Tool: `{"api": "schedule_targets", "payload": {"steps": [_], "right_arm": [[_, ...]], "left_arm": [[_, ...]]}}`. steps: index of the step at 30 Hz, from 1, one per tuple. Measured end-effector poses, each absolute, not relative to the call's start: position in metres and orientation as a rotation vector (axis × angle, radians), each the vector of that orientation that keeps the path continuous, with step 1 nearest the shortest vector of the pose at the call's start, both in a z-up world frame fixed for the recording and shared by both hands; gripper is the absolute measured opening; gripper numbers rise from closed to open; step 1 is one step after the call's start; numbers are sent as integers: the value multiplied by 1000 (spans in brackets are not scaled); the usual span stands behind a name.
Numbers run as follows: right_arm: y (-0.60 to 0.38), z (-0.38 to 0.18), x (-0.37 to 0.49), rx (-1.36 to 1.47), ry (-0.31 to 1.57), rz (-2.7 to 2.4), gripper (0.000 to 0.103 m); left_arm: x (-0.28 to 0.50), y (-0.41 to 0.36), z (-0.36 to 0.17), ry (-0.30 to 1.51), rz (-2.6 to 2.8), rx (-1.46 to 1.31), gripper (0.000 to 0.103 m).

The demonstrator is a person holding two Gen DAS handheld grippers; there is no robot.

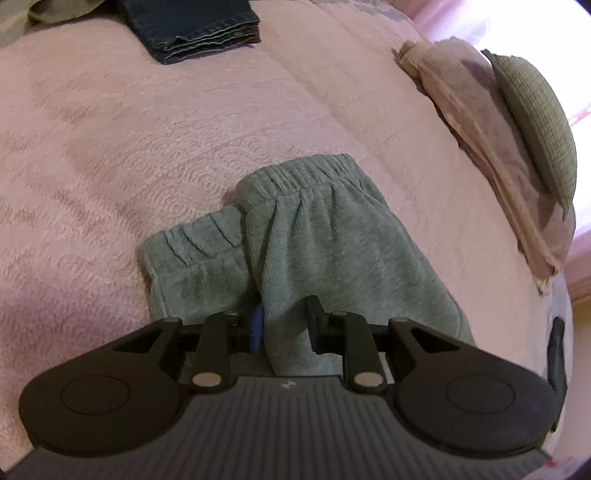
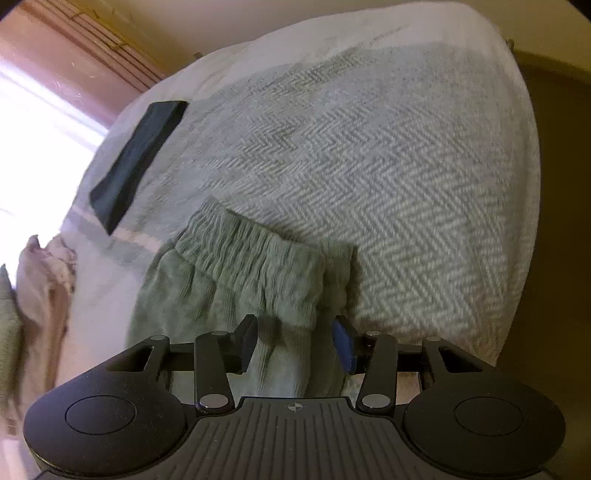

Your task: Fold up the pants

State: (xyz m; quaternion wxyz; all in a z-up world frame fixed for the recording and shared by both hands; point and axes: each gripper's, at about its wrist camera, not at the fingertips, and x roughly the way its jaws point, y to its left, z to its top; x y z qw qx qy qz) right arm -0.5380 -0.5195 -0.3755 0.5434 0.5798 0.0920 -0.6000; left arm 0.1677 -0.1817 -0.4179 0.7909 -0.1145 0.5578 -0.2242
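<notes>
The grey-green pants lie on a pink blanket, with two gathered elastic ends pointing away from me. My left gripper is shut on a fold of the pants; the cloth fills the gap between its blue pad and its black finger. In the right wrist view the same pants show a wide ribbed elastic band hanging over a grey herringbone blanket. My right gripper is shut on bunched cloth just below that band. The cloth under both grippers is hidden.
Folded dark jeans and an olive garment lie at the far edge. A folded beige garment with a green knit piece on it sits at the right. A dark folded item lies far left on the herringbone blanket.
</notes>
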Motion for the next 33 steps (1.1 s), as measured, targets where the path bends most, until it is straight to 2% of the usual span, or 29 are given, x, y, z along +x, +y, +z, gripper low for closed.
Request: {"api": "schedule_targets", "payload": {"steps": [8,9,11,16,21,23,26,28,33], "right_arm": [[-512,-382,-547,1381,74,-1320,43],[-513,-382,-546,1365,75,-1323,42],[-518,-383,-542,1338,120,-1363,6],[-533,-347,-526,1194,85,-1305,6],[-562,-307,-521,1094,14,-1193,6],[-554,-313,-535,1126,15,-1228,6],[-534,-350,-550,1235,102,-1312,6],[-524,-372,-553,1289,170,-1363,6],[-512,-359,-558,1257,107,-1335,5]], "left_arm": [[164,-187,-419,1198,-496,-187,18],[164,-190,-418,1192,-499,-165,14],[164,-197,-416,1180,-529,-126,7],[161,-211,-382,1107,-593,-73,6],[135,-193,-316,872,-726,-146,6],[122,-176,-327,864,-707,-94,7],[116,-159,-385,1035,-612,-26,7],[110,-159,-412,1065,-590,41,8],[112,-163,-387,996,-632,23,8]]}}
